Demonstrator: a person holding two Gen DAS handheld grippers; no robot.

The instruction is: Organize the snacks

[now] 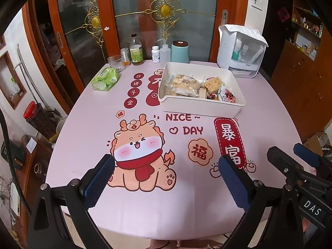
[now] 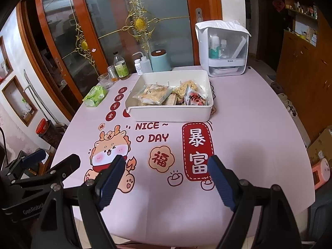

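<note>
A white tray (image 1: 199, 108) stands past the middle of the pink table; it also shows in the right wrist view (image 2: 170, 114). Several wrapped snacks (image 1: 186, 85) lie inside it, with a red-and-white packet (image 1: 227, 96) at its right end; the snacks (image 2: 155, 95) show in the right wrist view too. My left gripper (image 1: 167, 162) is open and empty, held above the table's near edge. My right gripper (image 2: 167, 162) is open and empty beside it, to the right; it also shows in the left wrist view (image 1: 290, 153).
A green tissue pack (image 1: 105, 78), a glass (image 1: 115, 63), bottles (image 1: 136, 50) and a teal canister (image 1: 180, 51) line the far edge. A white storage box (image 1: 241, 50) stands at the far right. A wooden cabinet (image 1: 300, 78) is right of the table.
</note>
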